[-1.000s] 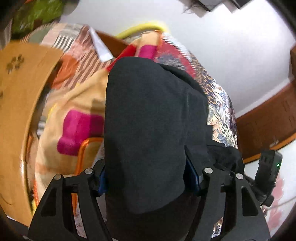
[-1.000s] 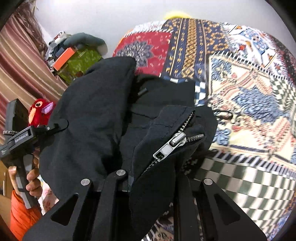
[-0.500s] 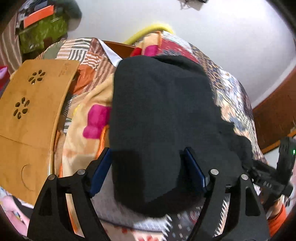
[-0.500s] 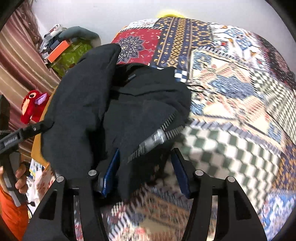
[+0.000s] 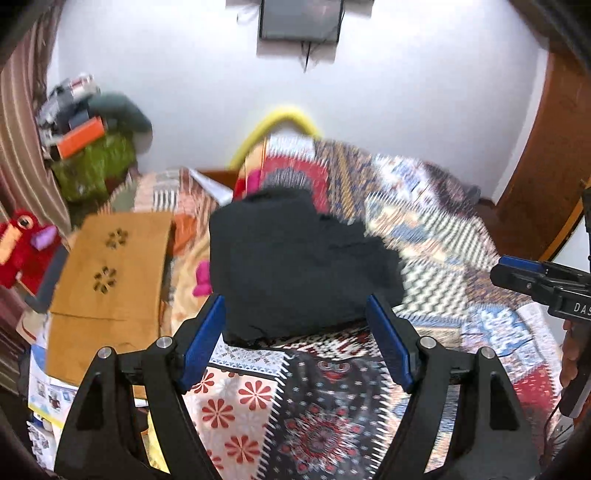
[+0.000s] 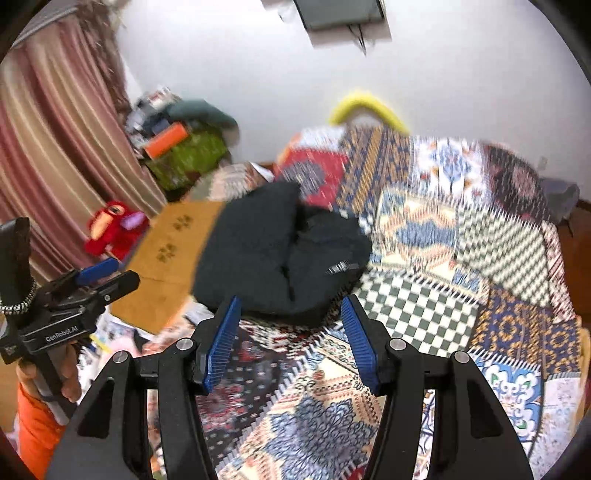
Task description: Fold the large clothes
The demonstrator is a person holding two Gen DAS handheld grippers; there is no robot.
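Note:
A black zip-up garment (image 5: 295,258) lies in a folded heap on the patchwork bed cover (image 5: 461,258). In the right wrist view the garment (image 6: 273,254) shows its zipper on the right side. My left gripper (image 5: 295,343) is open and empty, raised in front of the heap and clear of it. My right gripper (image 6: 290,343) is open and empty too, just short of the heap's near edge. Each gripper shows in the other's view, the right one (image 5: 532,280) at the right edge and the left one (image 6: 96,277) at the left.
A brown board with flower cut-outs (image 5: 110,273) lies left of the garment. A red plush toy (image 5: 22,247) and a pile of boxes and bags (image 5: 88,147) stand at the far left by the curtain. A screen (image 5: 299,18) hangs on the white wall.
Both grippers have let go of the black garment and pulled back and up. The garment now lies on the bed by itself.

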